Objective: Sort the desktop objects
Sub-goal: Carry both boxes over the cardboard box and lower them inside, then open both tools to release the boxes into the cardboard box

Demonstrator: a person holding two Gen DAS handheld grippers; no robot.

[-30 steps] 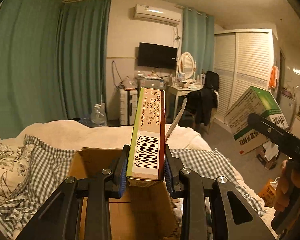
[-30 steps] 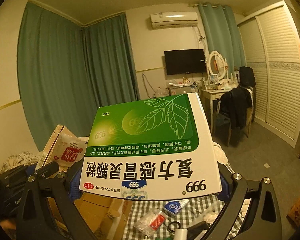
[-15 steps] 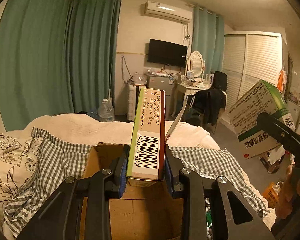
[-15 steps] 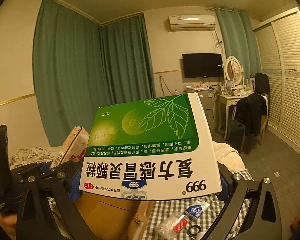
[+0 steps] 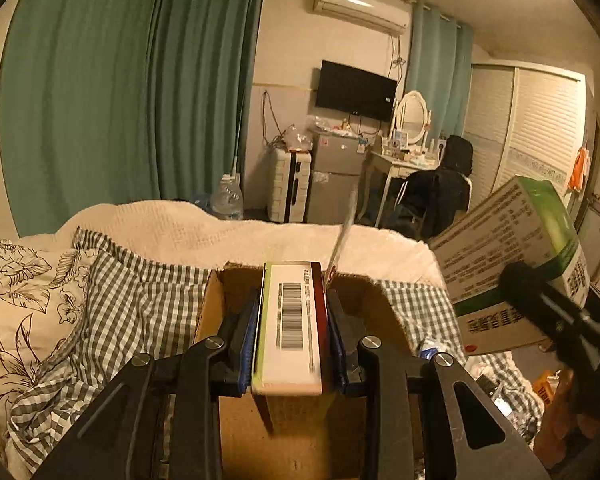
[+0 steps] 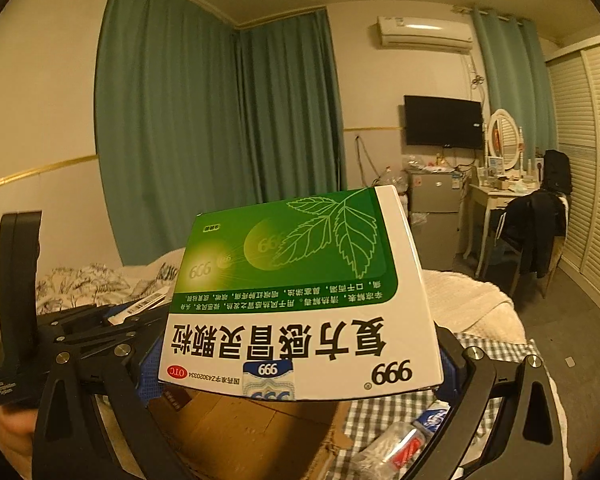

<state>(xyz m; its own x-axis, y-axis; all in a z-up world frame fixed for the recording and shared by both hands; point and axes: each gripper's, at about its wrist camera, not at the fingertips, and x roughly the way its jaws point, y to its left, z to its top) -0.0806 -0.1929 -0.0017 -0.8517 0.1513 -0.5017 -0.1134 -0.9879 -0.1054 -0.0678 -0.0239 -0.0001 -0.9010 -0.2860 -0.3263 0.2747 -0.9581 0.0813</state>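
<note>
The bed (image 5: 112, 292), spread with a checked cloth and a floral quilt, is carrying an open cardboard box (image 5: 236, 432), and every place below is given from that cardboard box.

Above and to the right of the cardboard box, the green-and-white medicine carton (image 6: 300, 300) is being held in the air by the right tongs (image 6: 300, 368), whose blue pads are pressing on its two sides; its printed face is showing upside down to the right wrist camera. In the left wrist view the same carton (image 5: 512, 256) is hanging tilted beyond the cardboard box's right wall.

Directly over the cardboard box's opening, the narrow barcode box (image 5: 292, 324) is sitting clamped between the blue pads of the left tongs (image 5: 292, 340), its barcode face pointing up and its lower end reaching down inside the opening. A thin white flap is sticking up from its far end.

To the right of the cardboard box, small packets (image 6: 400, 444) are lying scattered on the checked cloth.

Far behind the cardboard box, green curtains (image 5: 132, 92), a wall television (image 5: 354, 90) and a dressing table with an oval mirror (image 5: 410, 118) are lining the room.
</note>
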